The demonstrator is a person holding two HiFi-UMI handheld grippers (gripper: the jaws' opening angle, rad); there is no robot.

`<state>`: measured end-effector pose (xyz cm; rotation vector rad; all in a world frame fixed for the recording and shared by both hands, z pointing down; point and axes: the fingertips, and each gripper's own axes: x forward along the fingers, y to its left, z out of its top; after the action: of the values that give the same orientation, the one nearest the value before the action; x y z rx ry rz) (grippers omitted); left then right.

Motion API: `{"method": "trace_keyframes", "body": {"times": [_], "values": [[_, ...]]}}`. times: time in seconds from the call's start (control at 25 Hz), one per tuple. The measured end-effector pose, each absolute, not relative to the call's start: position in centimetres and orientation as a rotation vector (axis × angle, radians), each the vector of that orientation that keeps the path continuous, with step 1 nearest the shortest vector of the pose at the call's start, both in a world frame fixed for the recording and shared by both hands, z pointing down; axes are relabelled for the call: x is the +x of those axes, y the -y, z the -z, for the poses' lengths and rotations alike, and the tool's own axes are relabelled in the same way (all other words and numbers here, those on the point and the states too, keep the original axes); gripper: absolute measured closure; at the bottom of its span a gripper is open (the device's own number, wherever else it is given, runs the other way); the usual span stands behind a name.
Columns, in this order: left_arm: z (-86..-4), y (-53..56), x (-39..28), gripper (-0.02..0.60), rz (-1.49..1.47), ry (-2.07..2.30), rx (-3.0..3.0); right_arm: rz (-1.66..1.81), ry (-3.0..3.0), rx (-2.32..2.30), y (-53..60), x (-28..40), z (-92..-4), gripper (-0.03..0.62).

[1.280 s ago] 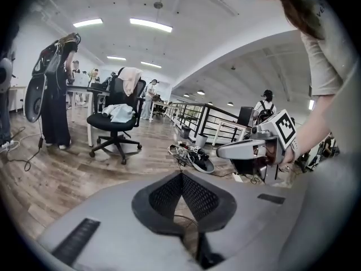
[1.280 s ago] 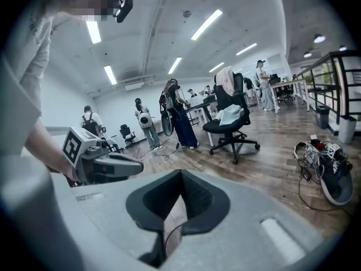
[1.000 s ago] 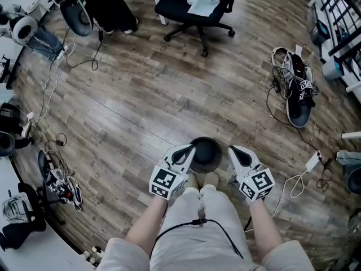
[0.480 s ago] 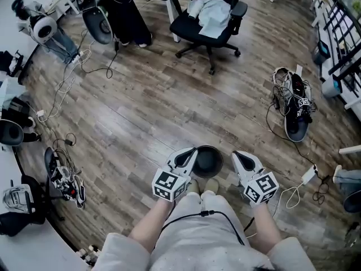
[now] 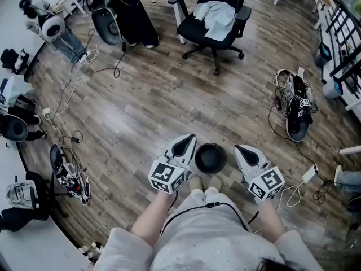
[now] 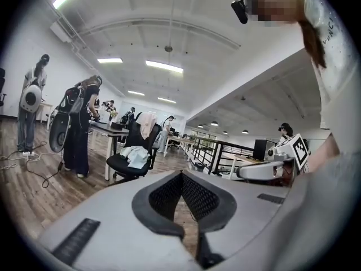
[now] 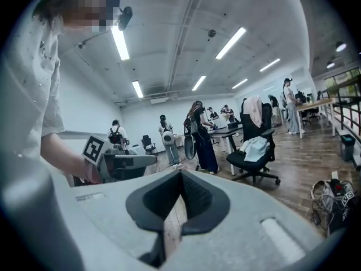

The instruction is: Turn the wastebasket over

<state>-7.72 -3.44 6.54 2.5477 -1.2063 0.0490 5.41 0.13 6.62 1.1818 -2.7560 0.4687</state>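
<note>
Left hand-held gripper (image 5: 189,140) and right hand-held gripper (image 5: 239,149) each have jaws pressed together on nothing, their dark ridged pads meeting. Between and below them, the round dark wastebasket (image 5: 210,158) stands mouth-up on the wood-plank floor (image 5: 141,112); contents unclear.

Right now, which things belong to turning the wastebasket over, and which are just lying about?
Job: wastebasket; left gripper and right gripper, both shut and empty.
Lying about: office chair; cable tangle; white power adapter.
</note>
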Motion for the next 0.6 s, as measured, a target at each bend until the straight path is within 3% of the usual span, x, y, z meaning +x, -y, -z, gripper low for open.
{"method": "trace_keyframes", "body": {"times": [0.6], "values": [[0.5,2.6,-8.9,0.583,0.091,1.196,2.605,-0.302,2.823,1.149,0.4,2.8,0.4,0.597]]}}
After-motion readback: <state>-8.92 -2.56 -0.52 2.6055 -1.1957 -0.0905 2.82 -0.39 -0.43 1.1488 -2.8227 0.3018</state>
